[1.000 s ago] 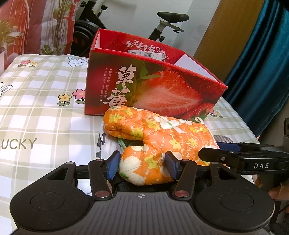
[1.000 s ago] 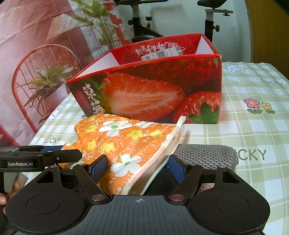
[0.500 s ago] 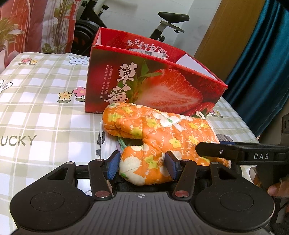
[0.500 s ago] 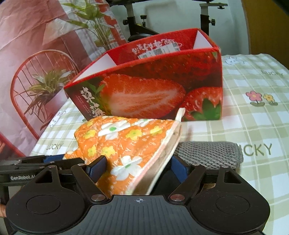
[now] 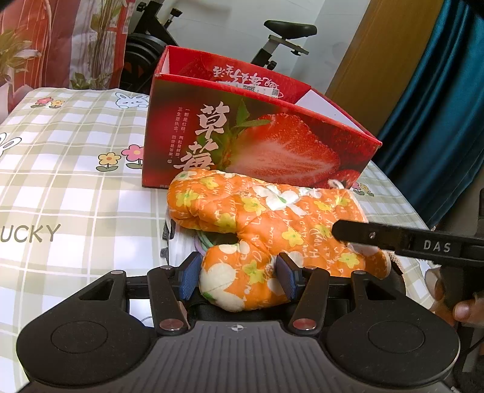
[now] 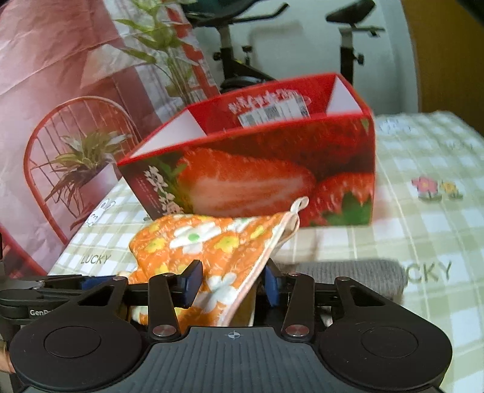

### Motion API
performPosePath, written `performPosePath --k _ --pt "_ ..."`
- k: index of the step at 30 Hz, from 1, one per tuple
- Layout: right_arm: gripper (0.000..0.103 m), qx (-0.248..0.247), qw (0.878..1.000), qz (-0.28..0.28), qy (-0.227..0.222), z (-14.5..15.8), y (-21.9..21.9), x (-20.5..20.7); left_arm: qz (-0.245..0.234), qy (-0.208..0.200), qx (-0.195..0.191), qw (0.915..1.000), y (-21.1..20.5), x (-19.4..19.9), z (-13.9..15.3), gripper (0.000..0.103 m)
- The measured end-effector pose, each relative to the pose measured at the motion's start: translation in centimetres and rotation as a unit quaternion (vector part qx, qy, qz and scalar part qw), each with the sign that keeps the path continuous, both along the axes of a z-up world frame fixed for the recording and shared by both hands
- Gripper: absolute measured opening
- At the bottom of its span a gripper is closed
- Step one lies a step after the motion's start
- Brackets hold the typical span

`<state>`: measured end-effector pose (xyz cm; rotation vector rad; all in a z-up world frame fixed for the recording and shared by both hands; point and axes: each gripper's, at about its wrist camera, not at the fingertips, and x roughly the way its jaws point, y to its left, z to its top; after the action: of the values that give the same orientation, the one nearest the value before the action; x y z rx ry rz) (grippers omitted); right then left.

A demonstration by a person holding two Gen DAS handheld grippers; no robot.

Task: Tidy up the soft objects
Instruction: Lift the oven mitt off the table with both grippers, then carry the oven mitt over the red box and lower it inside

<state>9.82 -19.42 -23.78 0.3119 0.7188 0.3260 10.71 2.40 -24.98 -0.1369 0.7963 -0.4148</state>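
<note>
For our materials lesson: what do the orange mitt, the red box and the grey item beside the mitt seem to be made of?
Mitt: quilted printed fabric, matte, probably cotton; stitch lines and puffy padding show.
Box: glossy printed cardboard; thin stiff walls, white inside.
Grey item: looks like a knitted or woven cloth with coarse texture; blurred, so uncertain.

The worktop wears a green-and-white checked cloth printed with flowers and rabbits (the word LUCKY shows too). At twelve o'clock an exercise bike stands against a pale wall. A teal curtain hangs at two o'clock beside a wooden panel; a red plant-printed hanging covers ten o'clock.
</note>
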Motion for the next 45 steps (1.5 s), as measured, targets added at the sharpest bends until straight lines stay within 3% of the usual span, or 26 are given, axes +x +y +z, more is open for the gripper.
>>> performPosePath --k 3,9,14,20,29,31,32,33,36,45 --pt "0.039 0.027 1.0 -0.008 0.011 -0.8 -0.5 -0.1 0.001 0.0 -0.002 1.0 0.0 0.0 0.0 0.057" --pt "0.017 0.012 1.0 0.007 -0.011 -1.0 -0.2 -0.2 0.017 0.017 -0.041 0.9989 1.2 0.5 0.3 0.057" --pt "0.014 -0.015 0.999 0.022 -0.027 -1.0 0.4 -0.3 0.062 0.046 -0.11 0.9909 3.5 1.8 0.4 0.059" --pt "0.013 -0.024 0.999 0.027 -0.036 -1.1 0.4 -0.3 0.114 0.077 -0.154 0.9784 5.5 4.8 -0.2 0.059" --pt "0.013 -0.025 0.999 0.029 -0.038 -1.2 0.3 -0.4 0.093 0.09 -0.149 0.9803 3.6 8.3 -0.8 0.059" --pt "0.013 -0.024 0.999 0.029 -0.038 -1.1 0.3 -0.4 0.094 0.091 -0.147 0.9804 3.7 8.2 -1.0 0.053" --pt "0.013 -0.025 0.999 0.029 -0.038 -1.1 0.4 -0.4 0.092 0.089 -0.14 0.9818 3.7 8.1 -0.8 0.042" --pt "0.013 -0.026 0.999 0.029 -0.038 -1.1 0.3 -0.4 0.09 0.084 -0.128 0.9841 3.7 7.9 -0.6 0.034" --pt "0.012 -0.029 0.998 0.03 -0.04 -0.7 0.4 -0.4 0.079 0.071 -0.114 0.9878 3.6 7.5 0.1 0.027" --pt "0.01 -0.031 0.995 0.031 -0.085 3.0 -0.4 -1.0 0.032 -0.006 -0.079 0.9964 2.9 5.2 5.2 0.023"
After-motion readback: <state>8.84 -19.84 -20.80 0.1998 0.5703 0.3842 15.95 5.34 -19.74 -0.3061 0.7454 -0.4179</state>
